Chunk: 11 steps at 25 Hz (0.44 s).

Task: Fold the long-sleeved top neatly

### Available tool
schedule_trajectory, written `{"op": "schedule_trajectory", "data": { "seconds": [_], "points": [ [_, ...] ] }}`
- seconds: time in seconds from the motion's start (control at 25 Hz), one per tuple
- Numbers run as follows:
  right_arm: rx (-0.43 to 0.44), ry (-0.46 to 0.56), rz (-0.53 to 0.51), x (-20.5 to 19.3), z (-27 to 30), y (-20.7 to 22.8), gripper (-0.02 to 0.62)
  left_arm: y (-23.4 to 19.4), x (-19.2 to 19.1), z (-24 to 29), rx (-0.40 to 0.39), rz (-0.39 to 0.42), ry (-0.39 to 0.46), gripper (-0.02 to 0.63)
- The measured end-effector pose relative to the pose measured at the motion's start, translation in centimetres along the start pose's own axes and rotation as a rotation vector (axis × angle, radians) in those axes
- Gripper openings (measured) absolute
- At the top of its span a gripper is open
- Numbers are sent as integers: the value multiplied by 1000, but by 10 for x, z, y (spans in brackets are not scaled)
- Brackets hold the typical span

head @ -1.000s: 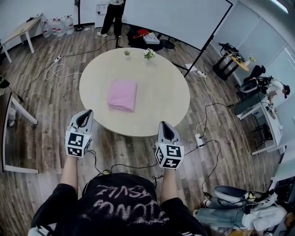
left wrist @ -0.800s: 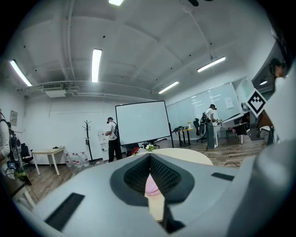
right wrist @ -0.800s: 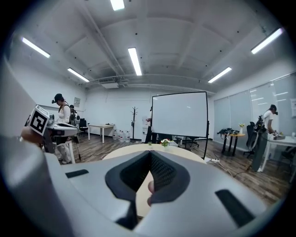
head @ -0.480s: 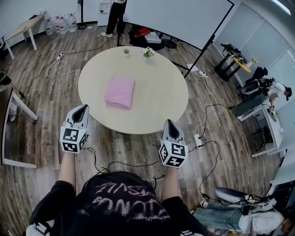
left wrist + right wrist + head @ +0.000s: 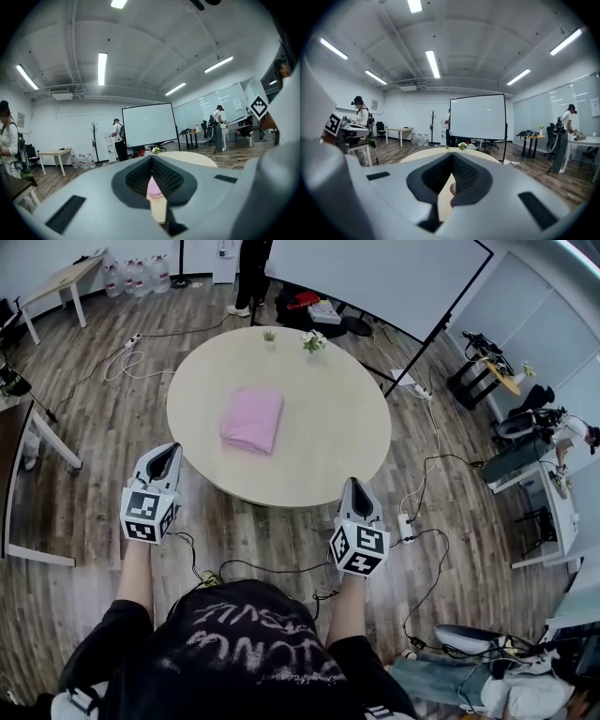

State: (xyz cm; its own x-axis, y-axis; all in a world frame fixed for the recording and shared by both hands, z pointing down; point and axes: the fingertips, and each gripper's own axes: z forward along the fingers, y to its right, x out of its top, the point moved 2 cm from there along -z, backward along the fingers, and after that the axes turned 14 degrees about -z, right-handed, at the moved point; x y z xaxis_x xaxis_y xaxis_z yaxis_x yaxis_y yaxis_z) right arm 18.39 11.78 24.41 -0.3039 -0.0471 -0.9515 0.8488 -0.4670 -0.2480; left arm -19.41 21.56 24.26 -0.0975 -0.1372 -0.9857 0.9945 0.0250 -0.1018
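Note:
The pink long-sleeved top [image 5: 251, 418] lies folded into a compact rectangle on the round beige table [image 5: 337, 437], a little left of its middle. My left gripper [image 5: 164, 454] hangs shut and empty off the table's near left edge. My right gripper [image 5: 356, 491] is shut and empty too, just off the near right edge. In the left gripper view the pink top [image 5: 153, 188] shows through the slit of the closed jaws. The right gripper view looks level across the table [image 5: 440, 154] toward a white screen.
Two small flower pots [image 5: 313, 341] stand at the table's far edge. A projector screen [image 5: 375, 277] on a stand rises behind it, with a person [image 5: 253, 268] beside it. Cables [image 5: 422, 493] and a power strip lie on the wood floor. Desks and chairs line the right side.
Both grippers have drawn back a little from the table toward my body, the right one more. The folded top has not moved. My head view has shifted slightly.

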Motion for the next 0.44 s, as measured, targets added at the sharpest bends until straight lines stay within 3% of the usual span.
{"op": "schedule_trajectory", "data": {
  "seconds": [0.44],
  "points": [
    [0, 5, -12, 6, 9, 2, 5, -6, 6, 4, 22, 23, 2, 11]
  ]
}}
